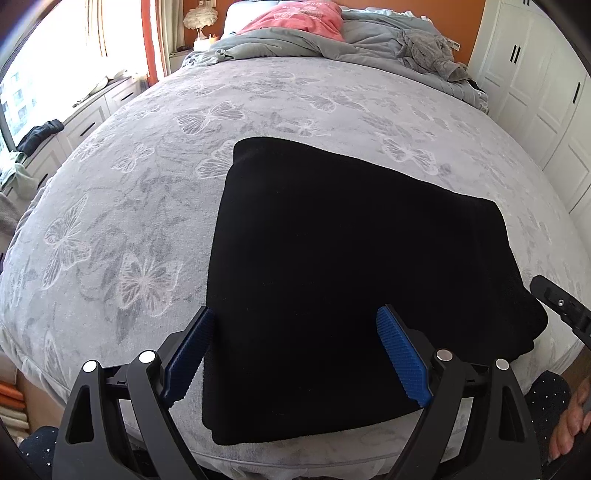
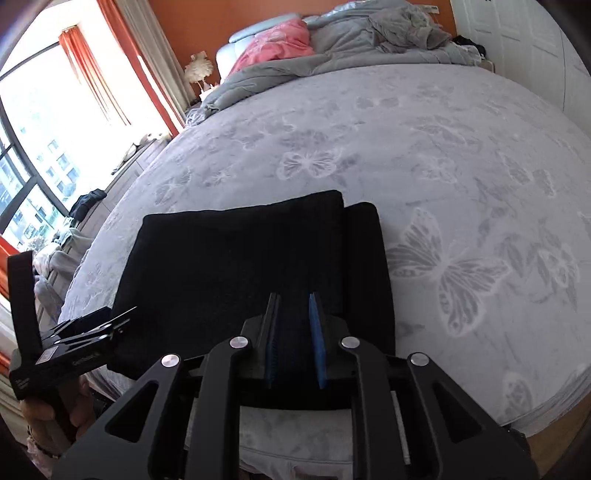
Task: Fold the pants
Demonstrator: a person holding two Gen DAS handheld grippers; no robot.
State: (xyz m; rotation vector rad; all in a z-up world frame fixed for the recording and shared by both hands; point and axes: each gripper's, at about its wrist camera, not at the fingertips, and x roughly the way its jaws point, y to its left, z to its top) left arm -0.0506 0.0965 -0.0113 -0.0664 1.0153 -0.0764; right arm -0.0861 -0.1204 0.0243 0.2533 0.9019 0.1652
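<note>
The black pants (image 1: 332,266) lie folded into a compact rectangle on the grey butterfly bedspread (image 1: 147,206), near the bed's front edge. My left gripper (image 1: 295,325) is open, its blue pads wide apart over the near left part of the pants, holding nothing. The pants also show in the right wrist view (image 2: 236,266), with a narrower folded strip along their right side. My right gripper (image 2: 293,306) hovers over the near right part of the pants with its blue pads a small gap apart; black cloth shows between them, and I cannot tell if they pinch it.
A crumpled grey duvet (image 1: 295,44) and a pink pillow (image 1: 295,18) lie at the bed's head. White wardrobe doors (image 1: 535,92) stand to the right. A window bench with clothes (image 1: 40,133) runs along the left. The bedspread (image 2: 443,184) stretches beyond the pants.
</note>
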